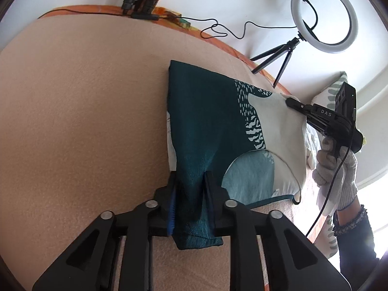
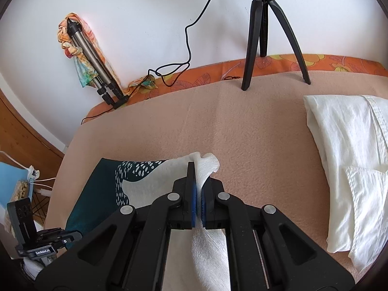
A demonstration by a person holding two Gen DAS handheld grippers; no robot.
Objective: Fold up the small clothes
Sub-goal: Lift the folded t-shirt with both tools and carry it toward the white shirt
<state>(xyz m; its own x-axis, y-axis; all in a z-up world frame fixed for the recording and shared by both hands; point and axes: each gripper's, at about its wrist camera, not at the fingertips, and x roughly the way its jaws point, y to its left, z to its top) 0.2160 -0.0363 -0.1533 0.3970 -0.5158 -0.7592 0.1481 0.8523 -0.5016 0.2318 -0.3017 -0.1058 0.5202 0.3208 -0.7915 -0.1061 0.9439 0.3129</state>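
A small teal and cream patterned garment (image 1: pixel 218 126) lies partly folded on the pink blanket (image 1: pixel 84 121). My left gripper (image 1: pixel 190 184) is shut on its dark teal edge nearest me. My right gripper (image 1: pixel 291 102) is shut on the cream corner at the far side. In the right wrist view, the right gripper (image 2: pixel 198 181) pinches the cream cloth, with the garment (image 2: pixel 109 194) stretching left toward the left gripper (image 2: pixel 70 236).
A folded white garment (image 2: pixel 346 181) lies on the blanket at the right. A ring light on a black tripod (image 1: pixel 325 17) stands at the far edge (image 2: pixel 262 36). A folded tripod (image 2: pixel 97 68) and cables (image 1: pixel 218 28) lean at the wall.
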